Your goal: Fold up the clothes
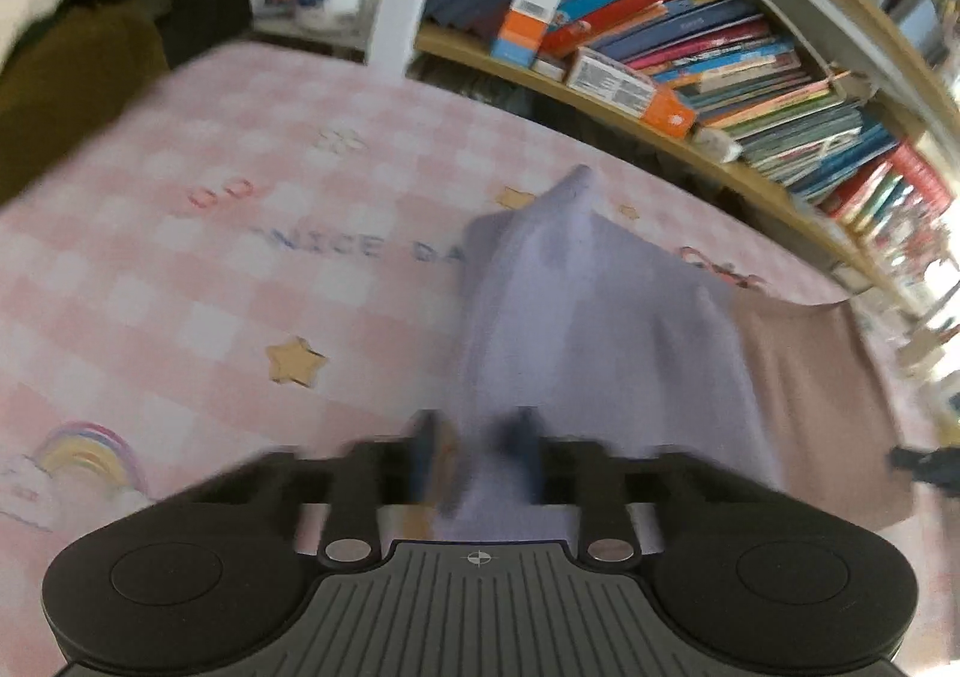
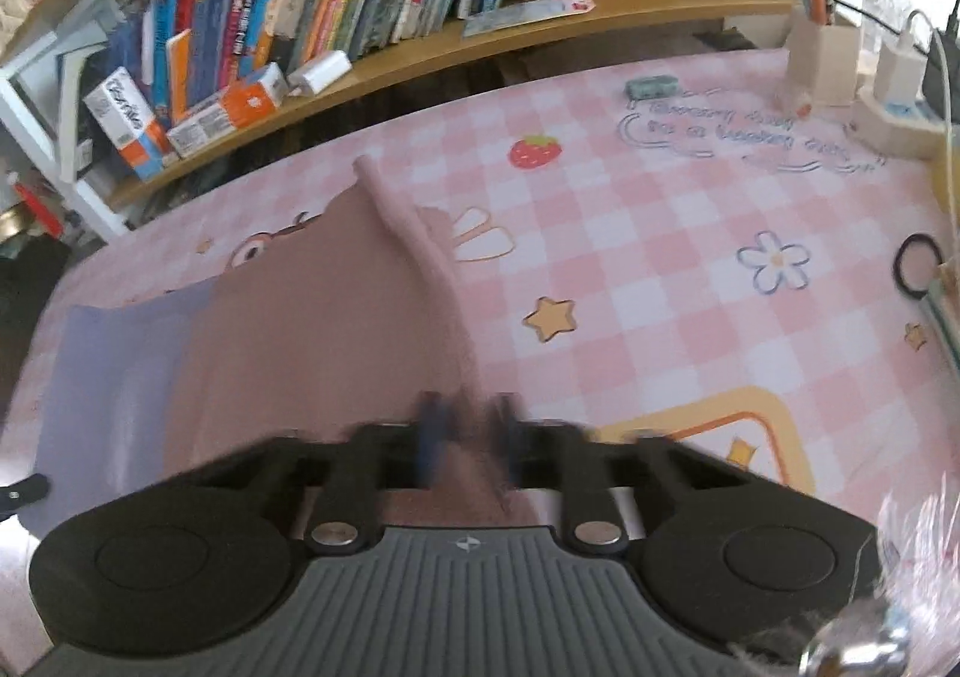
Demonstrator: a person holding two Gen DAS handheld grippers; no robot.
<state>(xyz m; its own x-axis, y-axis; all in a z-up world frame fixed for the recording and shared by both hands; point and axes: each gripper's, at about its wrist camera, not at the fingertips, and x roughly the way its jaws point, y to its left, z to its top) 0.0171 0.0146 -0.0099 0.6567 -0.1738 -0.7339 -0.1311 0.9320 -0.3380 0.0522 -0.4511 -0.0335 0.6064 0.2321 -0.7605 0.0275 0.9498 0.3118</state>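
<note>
Your left gripper [image 1: 480, 455] is pinched shut on the lilac cloth [image 1: 576, 317]; your right gripper [image 2: 471, 437] is clamped on the pink-brown cloth [image 2: 312, 329]. Both cloths lie on the checked mat [image 1: 180, 287]. The frames are blurred, so the bites look shallow: a quick lift could slip an edge and skew the fold. The mat reads "NICE DA…".
</note>
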